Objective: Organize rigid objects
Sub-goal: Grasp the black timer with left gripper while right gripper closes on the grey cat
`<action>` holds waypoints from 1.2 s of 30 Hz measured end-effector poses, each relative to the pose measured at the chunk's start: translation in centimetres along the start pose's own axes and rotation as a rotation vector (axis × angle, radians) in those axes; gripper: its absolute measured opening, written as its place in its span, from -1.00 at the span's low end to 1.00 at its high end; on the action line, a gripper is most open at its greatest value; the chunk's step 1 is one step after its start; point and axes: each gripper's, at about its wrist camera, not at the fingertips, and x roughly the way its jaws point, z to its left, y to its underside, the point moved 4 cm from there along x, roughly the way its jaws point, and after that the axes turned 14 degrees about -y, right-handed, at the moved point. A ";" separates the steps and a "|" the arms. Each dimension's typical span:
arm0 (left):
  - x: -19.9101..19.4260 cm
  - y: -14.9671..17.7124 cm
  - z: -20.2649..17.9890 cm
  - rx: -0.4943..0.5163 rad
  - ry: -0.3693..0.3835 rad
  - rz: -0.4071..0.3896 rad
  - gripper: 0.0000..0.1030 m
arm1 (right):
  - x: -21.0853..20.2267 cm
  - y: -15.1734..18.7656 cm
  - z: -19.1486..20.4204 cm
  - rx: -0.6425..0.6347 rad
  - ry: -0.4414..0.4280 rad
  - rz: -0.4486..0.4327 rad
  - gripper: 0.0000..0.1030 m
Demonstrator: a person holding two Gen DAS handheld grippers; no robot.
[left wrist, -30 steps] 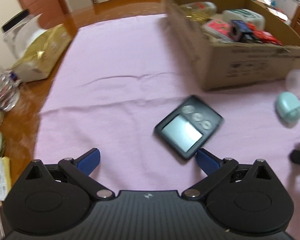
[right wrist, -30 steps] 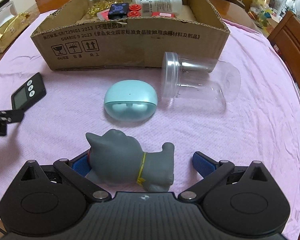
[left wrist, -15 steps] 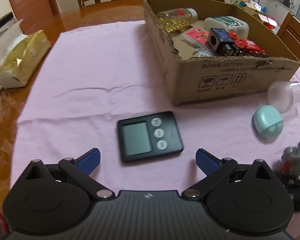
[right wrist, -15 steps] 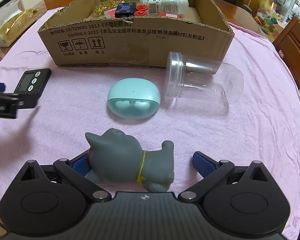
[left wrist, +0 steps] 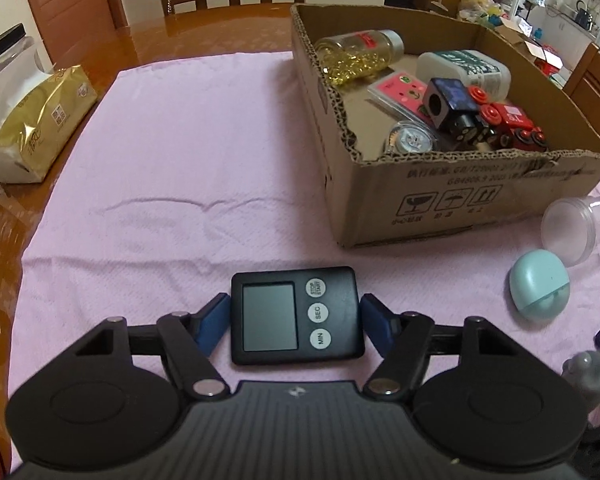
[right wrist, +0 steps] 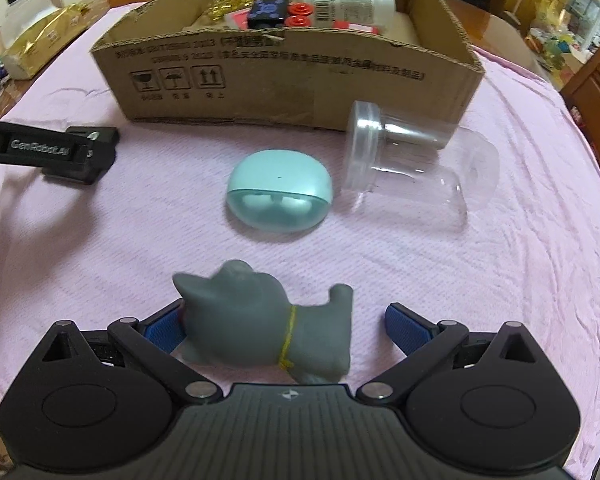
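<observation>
While your left claw [left wrist: 295,320] sits low over the pink cloth [left wrist: 180,168] on the counter, its 2 blue pads bracket the black timer [left wrist: 296,316], one just beside each short edge; you cannot tell from this view whether they press on it or merely flank it. That timer lies flat, screen up, with 3 round buttons on its right half. Your right claw [right wrist: 284,326] is spread wide around the grey cat figurine [right wrist: 268,324]: the left pad touches the cat's head side, while the right pad stands apart from its tail end. Beyond the cat lies the teal earbud case [right wrist: 280,190], and right of it the clear jar [right wrist: 412,168] rests on its side against the cardboard box [right wrist: 300,84]. Inside the box you have bottles, a red toy and a dark cube. Far left sits a gold tissue pack [left wrist: 36,120].
</observation>
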 end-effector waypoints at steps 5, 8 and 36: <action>-0.1 0.2 0.1 0.005 0.003 -0.005 0.36 | -0.9 0.5 0.8 0.012 -0.059 -0.011 1.00; -0.1 0.3 0.2 0.007 0.005 -0.005 0.36 | -1.4 0.9 0.7 0.026 -0.049 -0.010 1.00; 0.0 0.0 0.4 0.088 0.047 -0.024 0.37 | -1.1 0.6 1.5 -0.024 -0.003 -0.039 0.51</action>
